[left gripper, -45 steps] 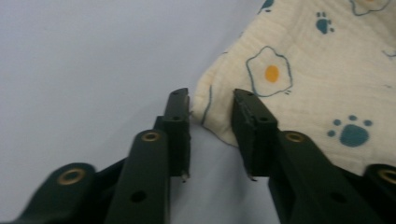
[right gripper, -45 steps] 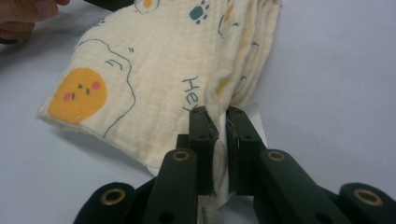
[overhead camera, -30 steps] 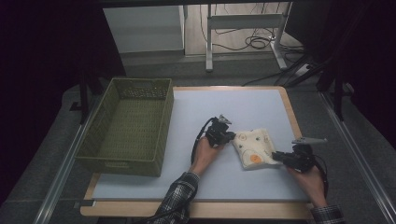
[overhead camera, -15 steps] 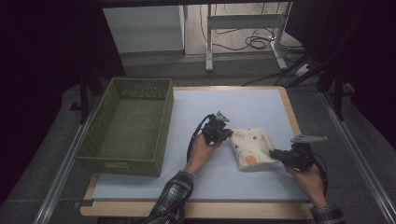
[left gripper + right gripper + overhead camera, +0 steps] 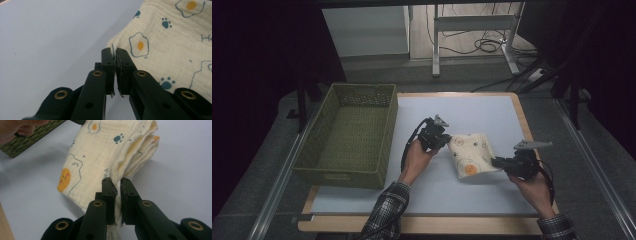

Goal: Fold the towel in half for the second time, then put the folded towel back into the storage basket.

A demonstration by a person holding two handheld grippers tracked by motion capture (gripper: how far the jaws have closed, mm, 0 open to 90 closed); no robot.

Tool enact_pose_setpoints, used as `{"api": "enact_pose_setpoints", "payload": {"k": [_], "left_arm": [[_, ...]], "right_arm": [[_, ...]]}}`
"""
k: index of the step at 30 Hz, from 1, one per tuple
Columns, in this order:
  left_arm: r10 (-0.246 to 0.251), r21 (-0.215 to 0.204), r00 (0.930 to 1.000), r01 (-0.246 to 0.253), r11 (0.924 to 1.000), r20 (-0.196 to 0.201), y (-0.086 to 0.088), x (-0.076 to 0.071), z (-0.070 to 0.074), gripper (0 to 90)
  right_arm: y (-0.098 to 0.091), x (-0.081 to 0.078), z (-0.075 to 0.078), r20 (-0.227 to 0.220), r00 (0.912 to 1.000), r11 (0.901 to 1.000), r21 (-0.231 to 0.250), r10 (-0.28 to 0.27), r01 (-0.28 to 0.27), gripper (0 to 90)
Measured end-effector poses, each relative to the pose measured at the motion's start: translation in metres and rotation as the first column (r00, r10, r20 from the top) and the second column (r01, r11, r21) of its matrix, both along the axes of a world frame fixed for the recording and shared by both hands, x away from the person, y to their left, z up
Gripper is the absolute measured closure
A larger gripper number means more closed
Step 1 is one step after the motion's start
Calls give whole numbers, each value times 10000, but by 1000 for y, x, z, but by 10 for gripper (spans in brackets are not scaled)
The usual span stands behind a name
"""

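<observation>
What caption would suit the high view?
Two hand-held tools, left tool and right tool, grip a folded printed cloth beside a green basket.

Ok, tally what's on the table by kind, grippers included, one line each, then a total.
Folded cloth, cream with egg and paw prints: 1, pinched at opposite edges by both grippers
Green woven basket: 1
Hand-held grippers: 2, left gripper and right gripper
Total: 4
</observation>
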State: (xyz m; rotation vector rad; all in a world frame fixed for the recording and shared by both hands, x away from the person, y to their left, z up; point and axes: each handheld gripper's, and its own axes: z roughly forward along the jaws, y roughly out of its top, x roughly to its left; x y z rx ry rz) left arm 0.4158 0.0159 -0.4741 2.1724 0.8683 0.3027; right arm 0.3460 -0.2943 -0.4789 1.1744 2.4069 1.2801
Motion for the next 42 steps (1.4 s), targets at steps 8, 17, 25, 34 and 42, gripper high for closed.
{"api": "enact_pose_setpoints", "payload": {"k": [8, 17, 25, 34, 42], "left_arm": [[124, 375, 9998, -117, 9992, -183, 14, -5, 12, 857], [121, 934, 9959, -37, 9956, -901, 24, -5, 26, 852], [179, 1329, 9926, -18, 9911, -1199, 37, -7, 39, 852], [258, 1634, 9899, -26, 9865, -1397, 55, -12, 55, 853], [418, 1917, 9865, -108, 9814, -1582, 75, -15, 66, 852]], "right_arm": [[14, 2, 7, 45, 9996, 9996, -38, 292, -292, 829], [23, 3, 12, -61, 9984, 9984, 22, 569, -569, 829], [34, 4, 15, -81, 9965, 9964, 135, 833, -832, 829], [52, 5, 22, -86, 9921, 9919, 216, 1253, -1251, 829], [72, 6, 28, -71, 9857, 9854, 294, 1681, -1678, 829]]}}
